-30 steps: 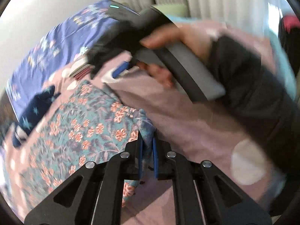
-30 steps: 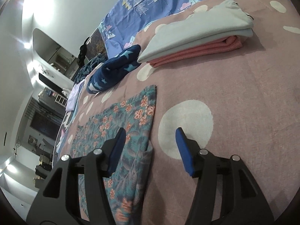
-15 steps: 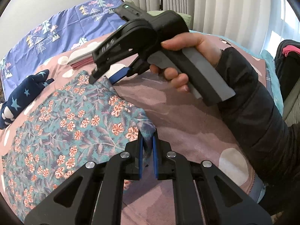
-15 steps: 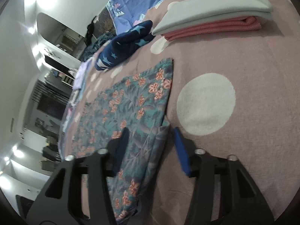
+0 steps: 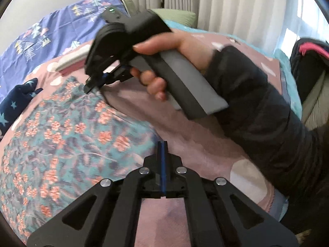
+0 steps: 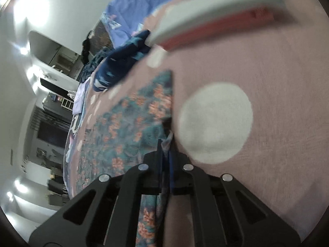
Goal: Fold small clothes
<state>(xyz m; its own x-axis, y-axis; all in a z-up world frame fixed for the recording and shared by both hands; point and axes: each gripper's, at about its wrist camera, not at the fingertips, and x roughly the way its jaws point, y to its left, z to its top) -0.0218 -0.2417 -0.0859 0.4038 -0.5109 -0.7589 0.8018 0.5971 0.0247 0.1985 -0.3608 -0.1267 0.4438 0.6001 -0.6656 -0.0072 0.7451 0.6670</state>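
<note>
Floral cloth [image 6: 131,123] edge pinched, right gripper [image 6: 165,144]

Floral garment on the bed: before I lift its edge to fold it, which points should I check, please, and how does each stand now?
1. Right tool holds the floral garment: ok, its jaws have just closed on the edge.
2. Left tool holds the near corner: cannot tell; its jaws have just closed completely and the fabric at the tip is blurred.
3. Garment flat on the bedspread: ok.
4. Folded stack apart from the garment: ok.
5. Navy star garment off the floral one: ok.
</note>
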